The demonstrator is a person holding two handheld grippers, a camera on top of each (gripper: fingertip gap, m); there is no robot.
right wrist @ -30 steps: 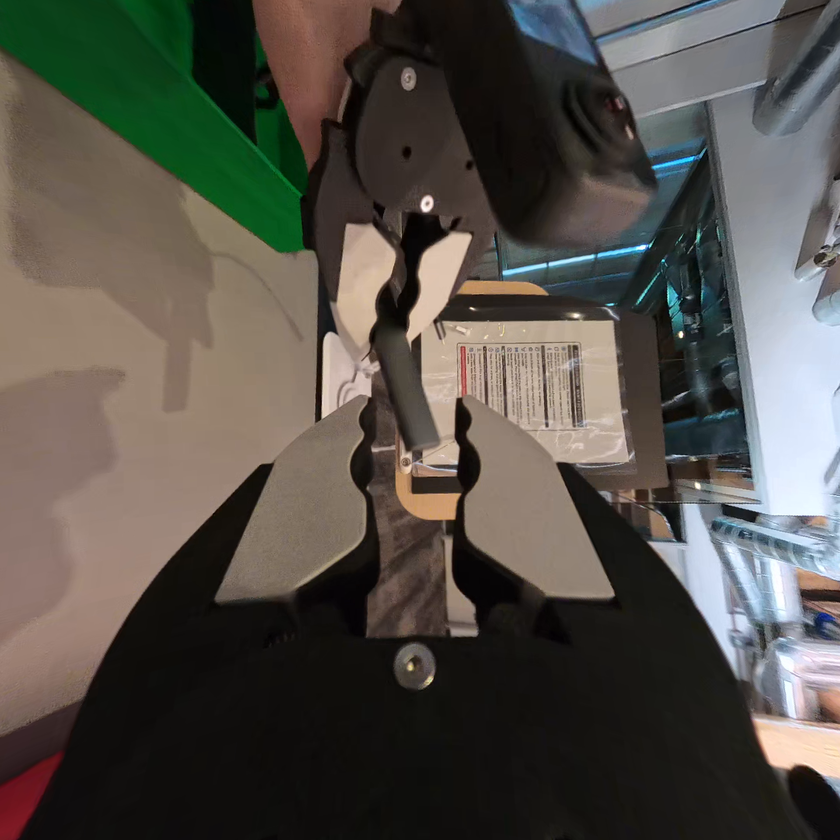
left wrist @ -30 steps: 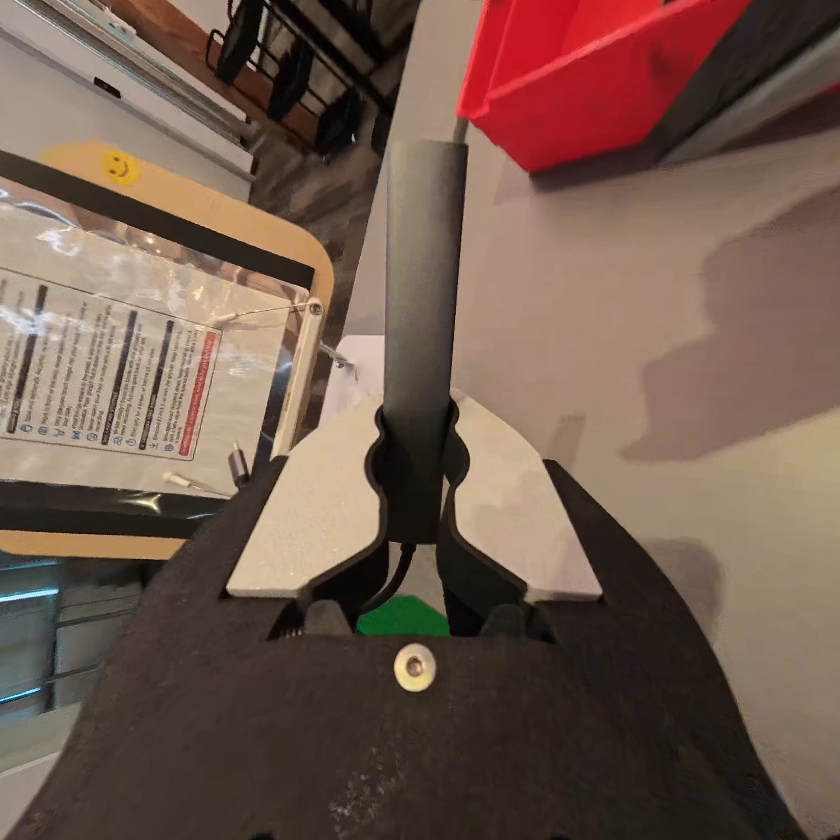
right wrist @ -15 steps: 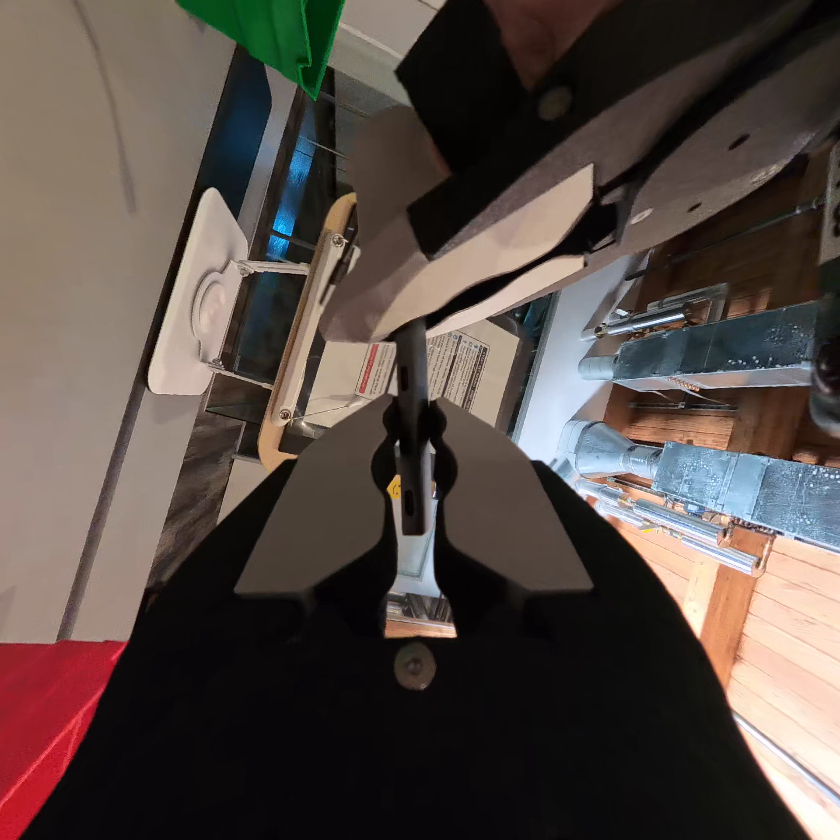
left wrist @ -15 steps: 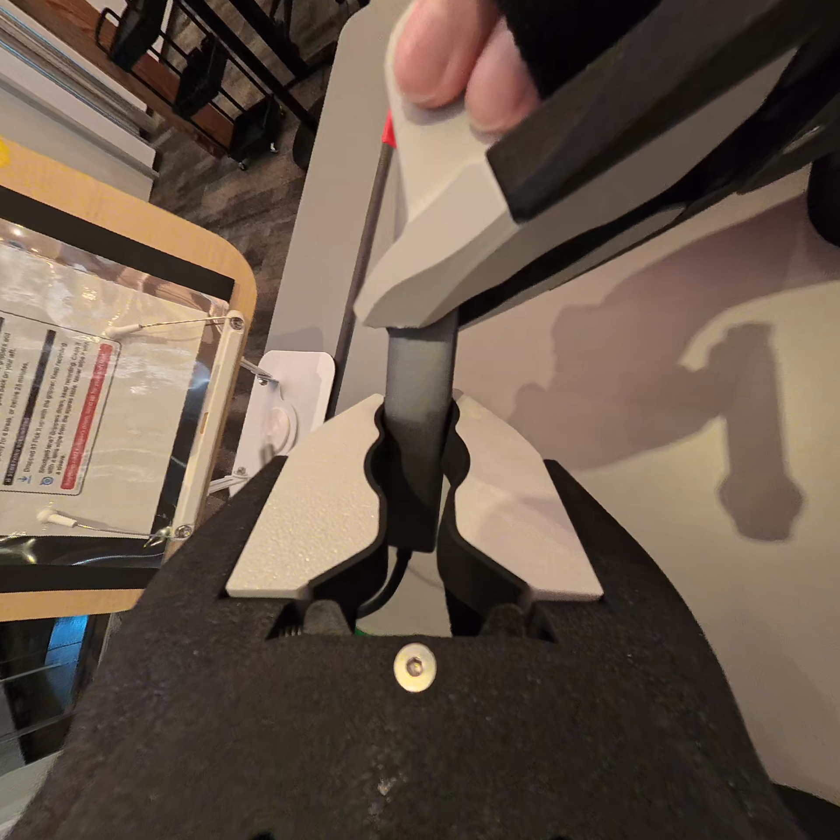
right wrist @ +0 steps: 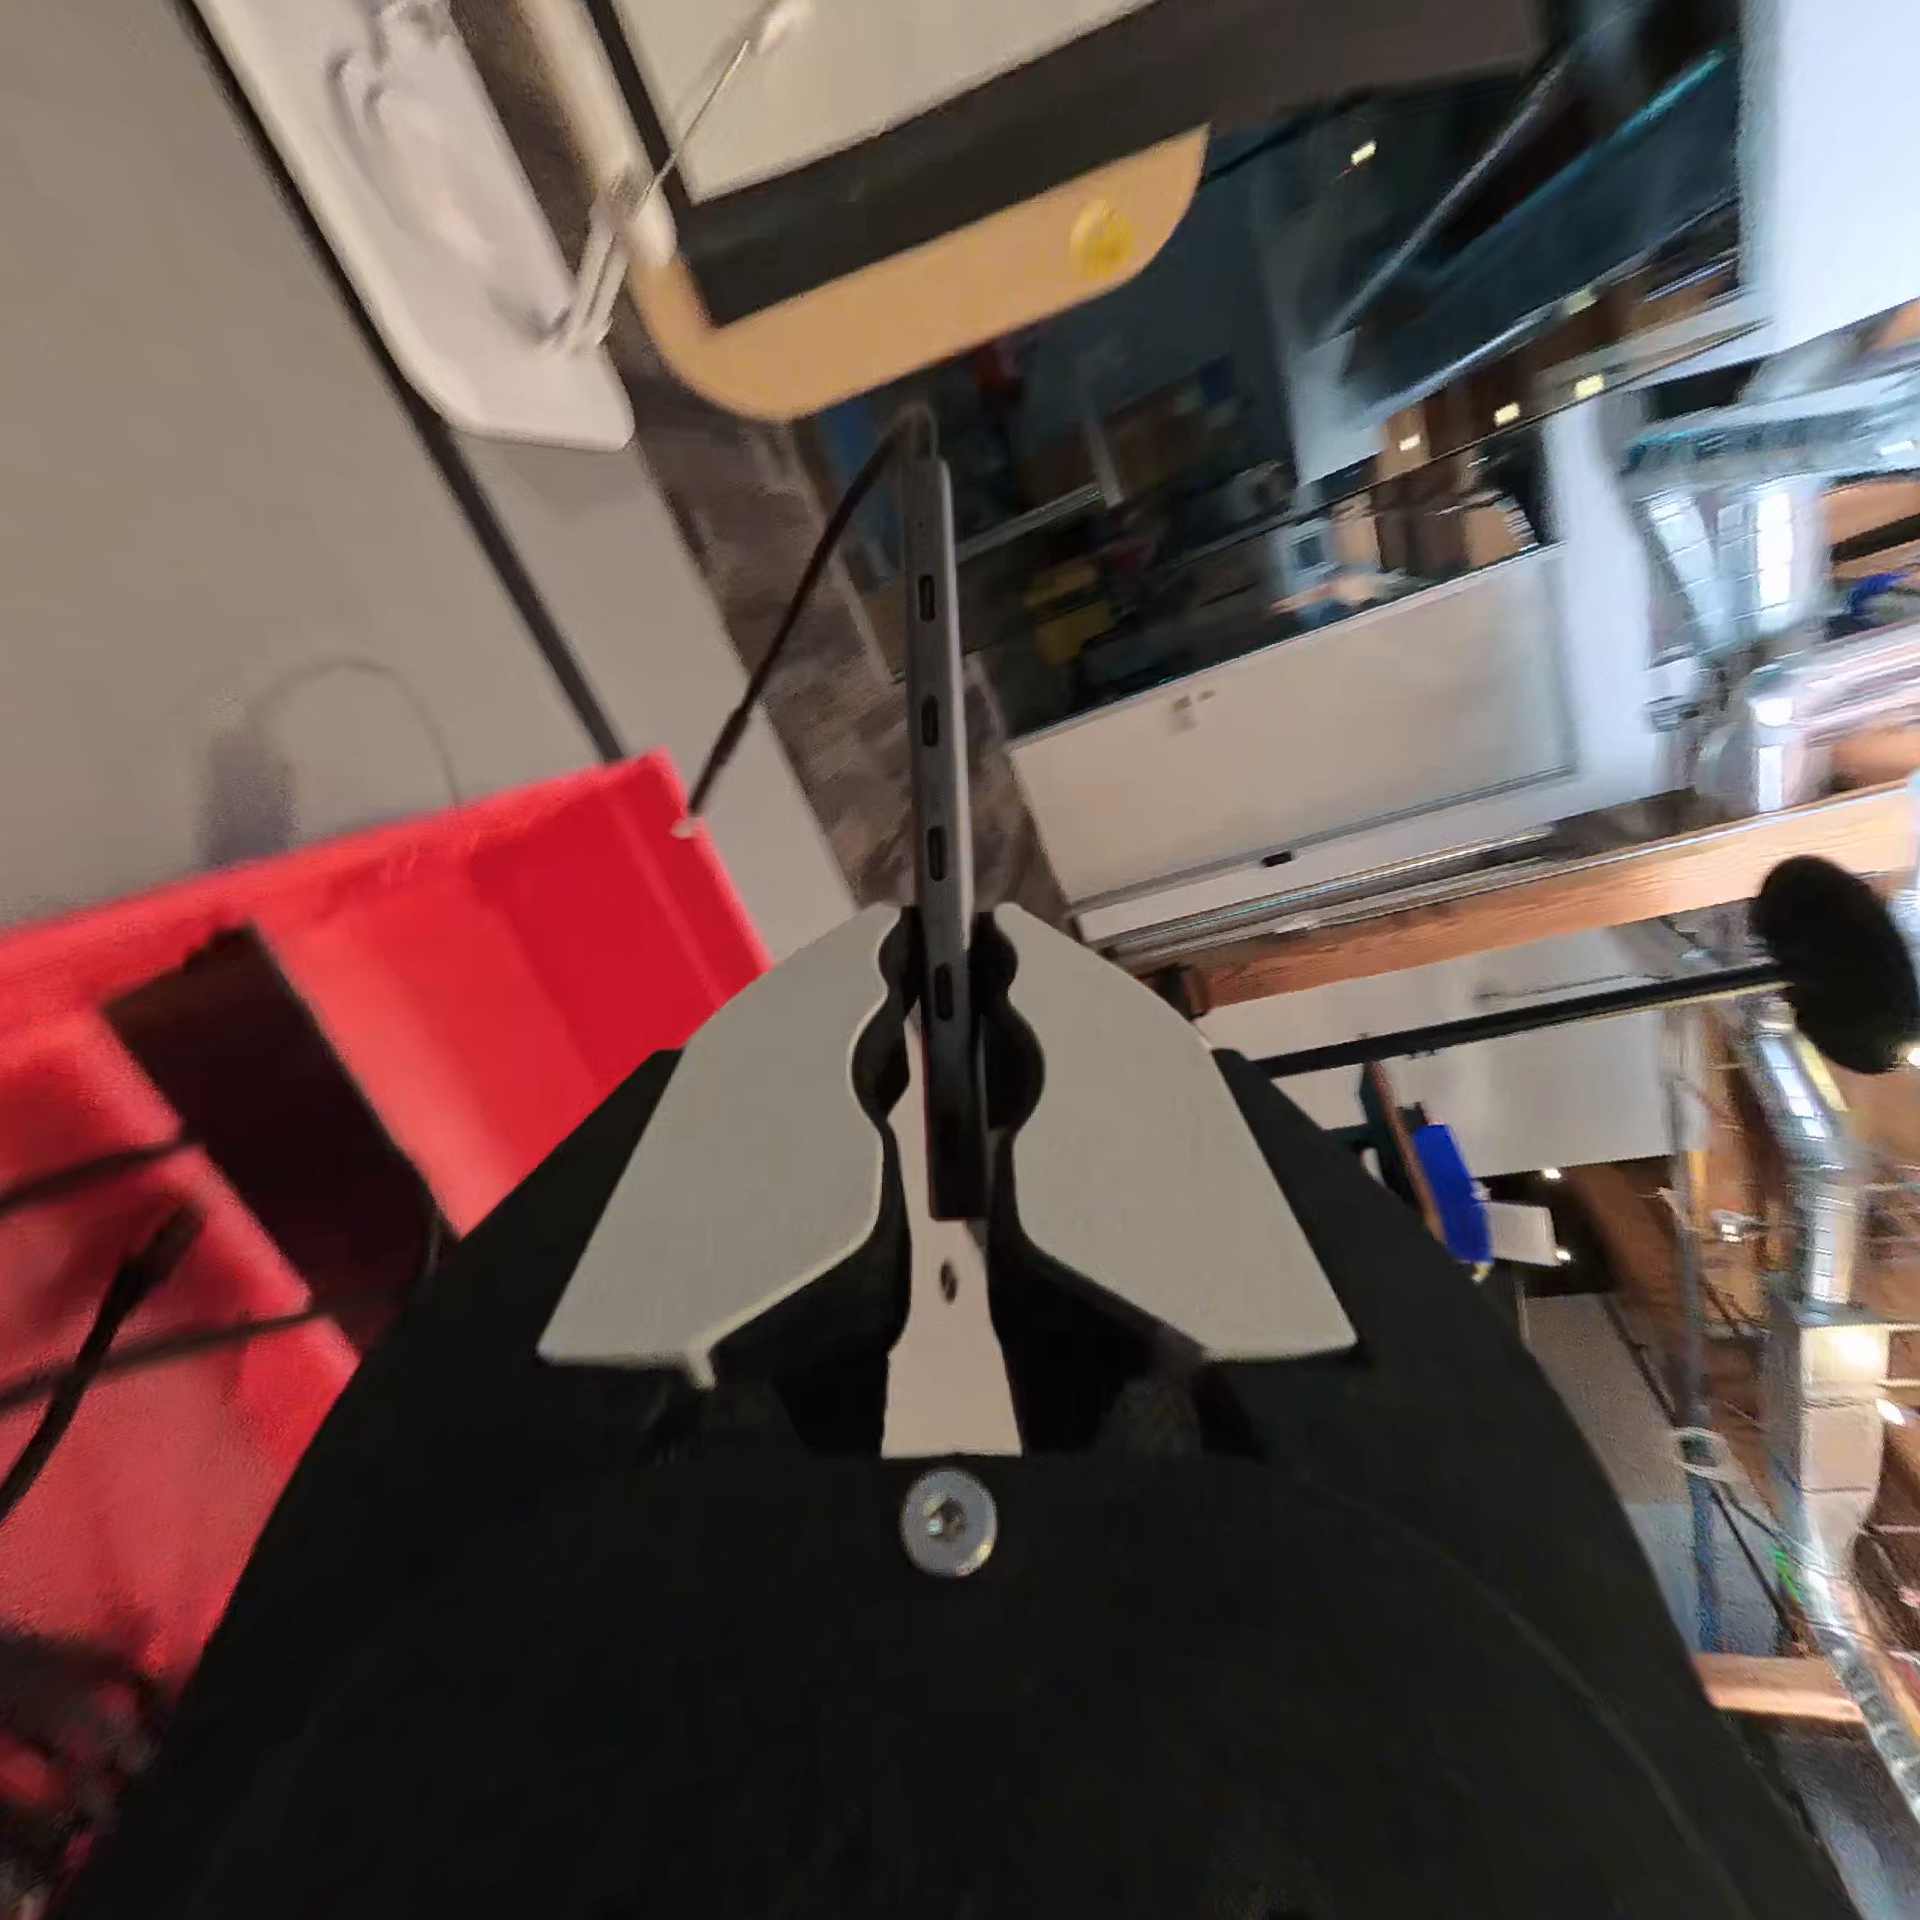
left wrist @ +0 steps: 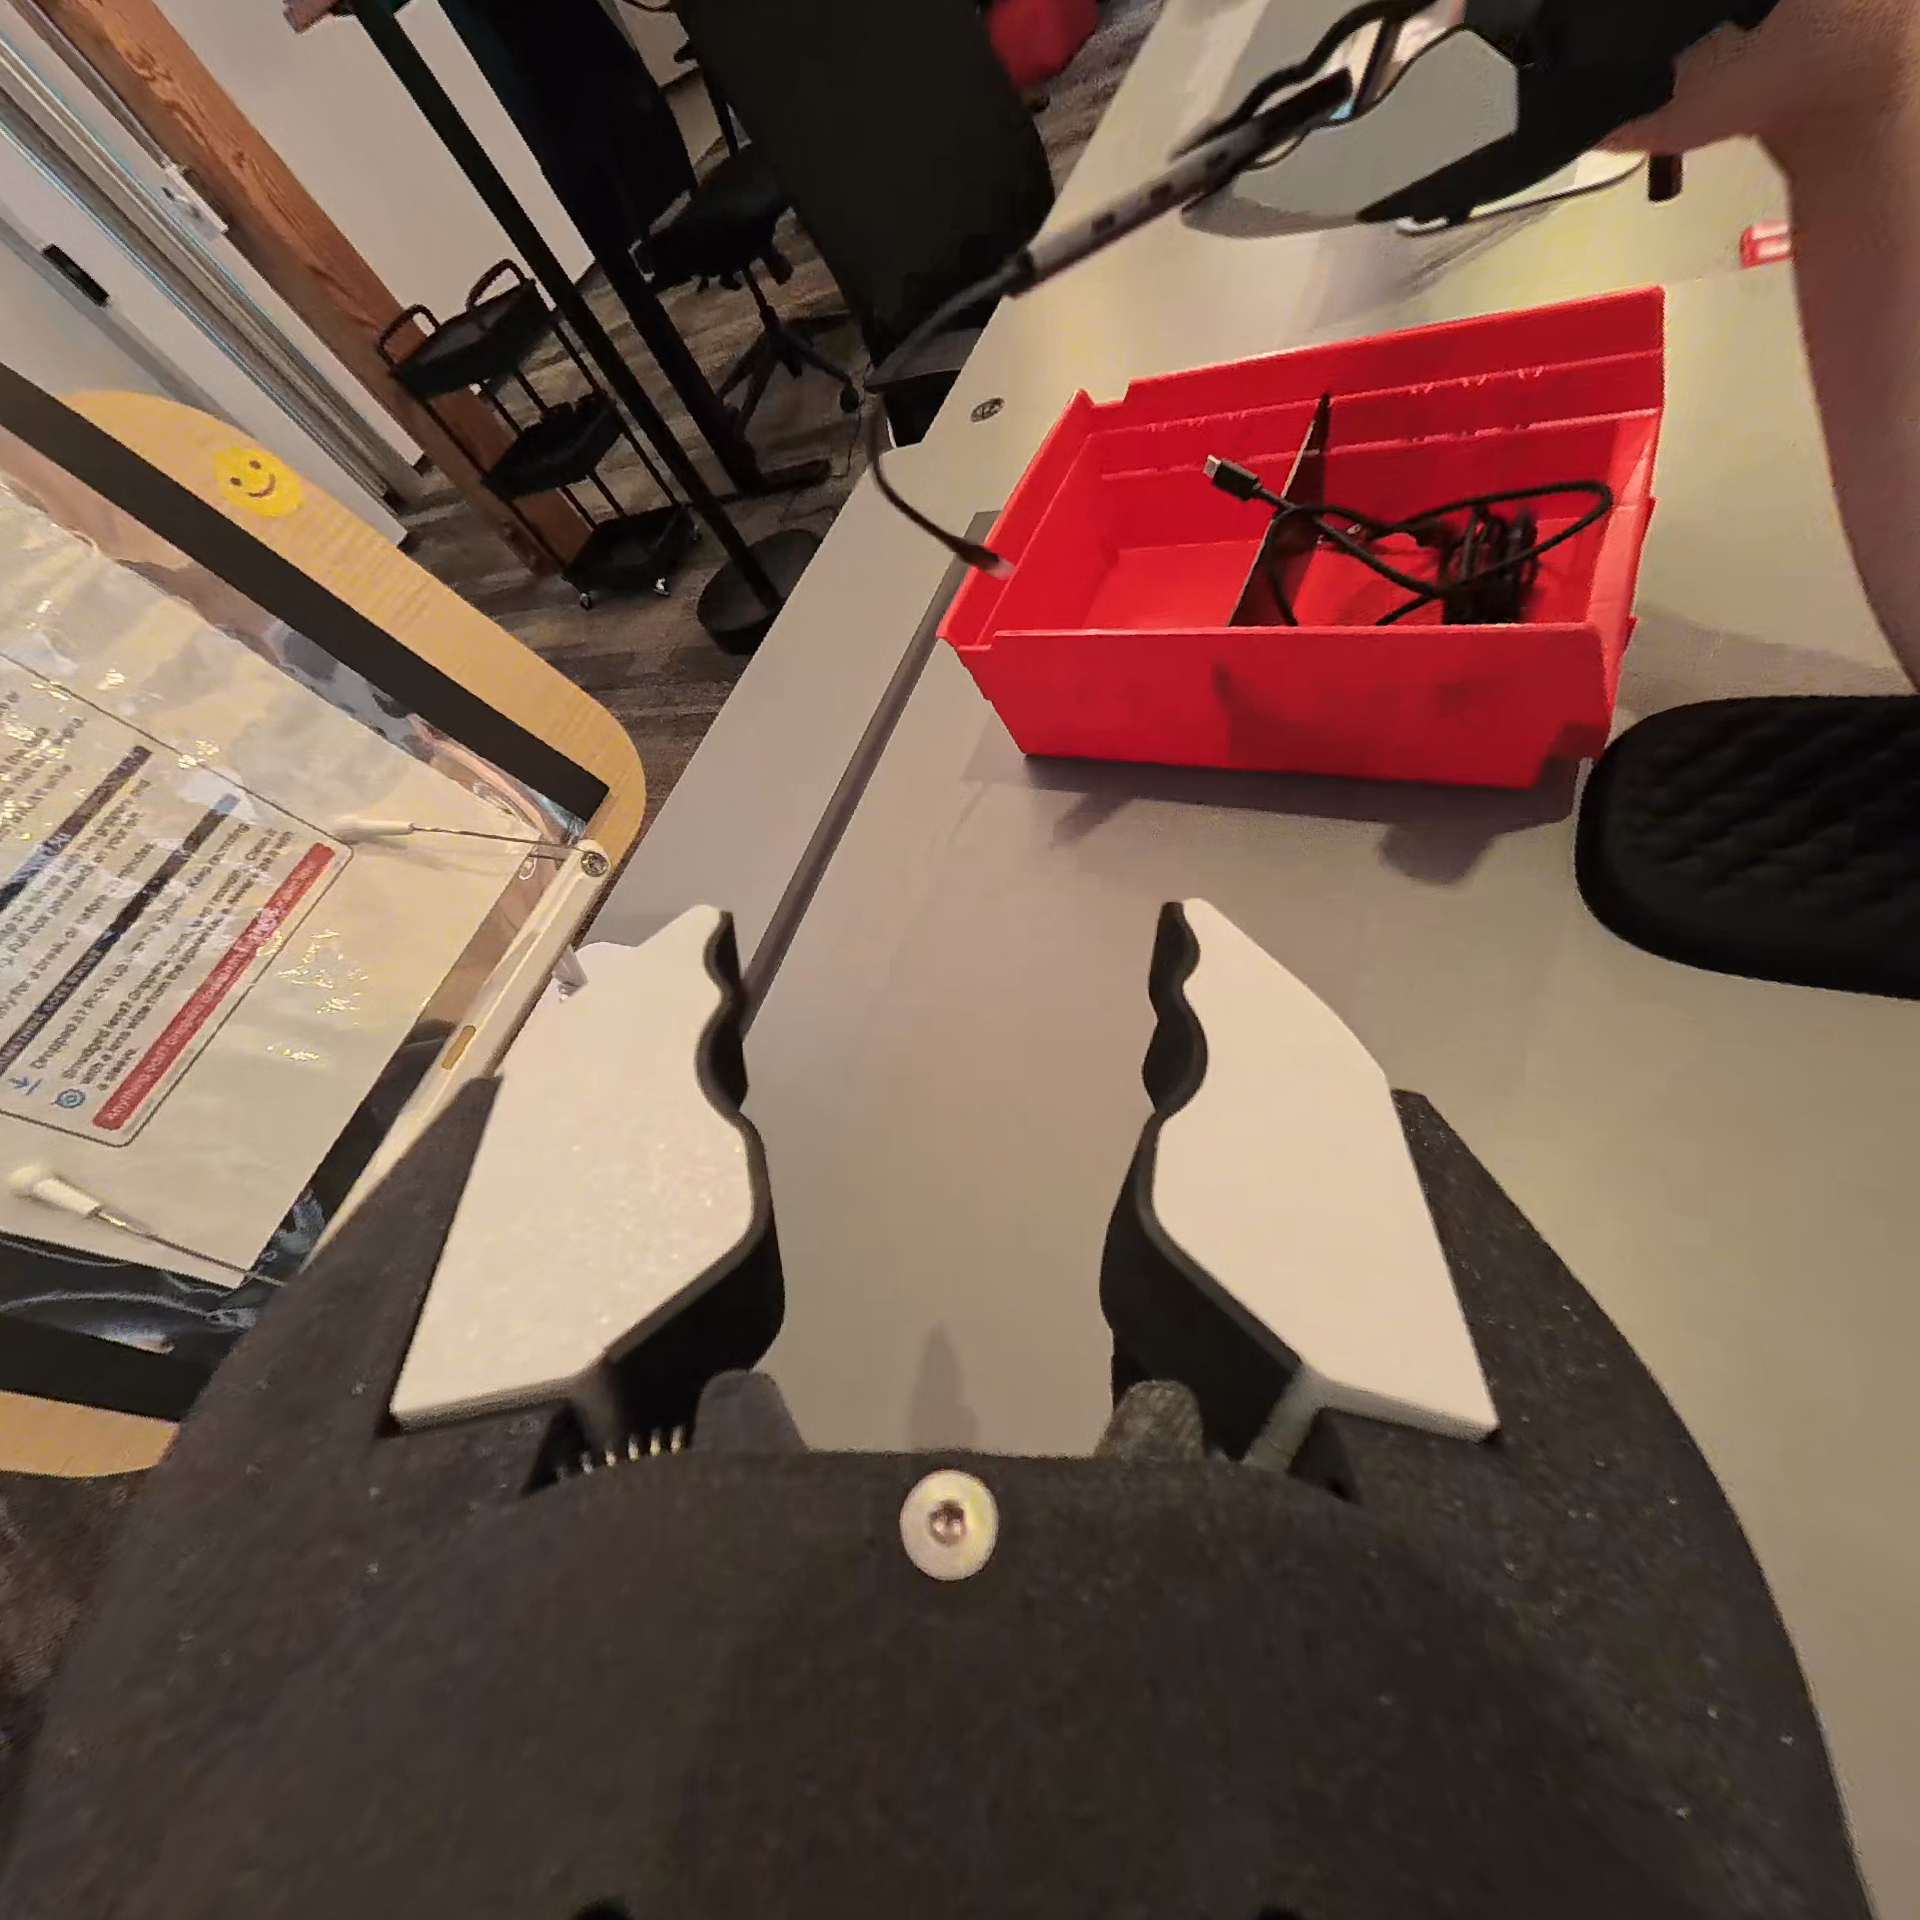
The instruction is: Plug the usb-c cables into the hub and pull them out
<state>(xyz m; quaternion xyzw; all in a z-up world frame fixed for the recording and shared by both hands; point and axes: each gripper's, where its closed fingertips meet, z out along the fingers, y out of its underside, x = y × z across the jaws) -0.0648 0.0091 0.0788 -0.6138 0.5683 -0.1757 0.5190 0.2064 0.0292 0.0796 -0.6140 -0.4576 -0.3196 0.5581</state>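
Note:
My left gripper (left wrist: 948,935) is open and empty above the grey table (left wrist: 987,1122). My right gripper (right wrist: 945,925) is shut on the slim grey hub (right wrist: 940,790), held edge-on in the air with its row of ports facing me. The hub's own short black cable (right wrist: 769,665) hangs down with a free plug. In the left wrist view the right gripper (left wrist: 1351,125) holds the hub (left wrist: 1122,208) high above a red bin (left wrist: 1309,582). A coiled black usb-c cable (left wrist: 1455,540) lies in the bin's right compartment.
A wooden board with a plastic-covered sheet (left wrist: 208,935) stands at the table's left edge on a white mount (right wrist: 436,208). A black mesh pad (left wrist: 1766,842) lies at the right. A person's forearm (left wrist: 1849,364) reaches over the table. Chairs and carts stand beyond the table.
The hub passed from my left gripper to my right one. My left gripper opened and drew back. My right gripper lifted the hub away over the red bin.

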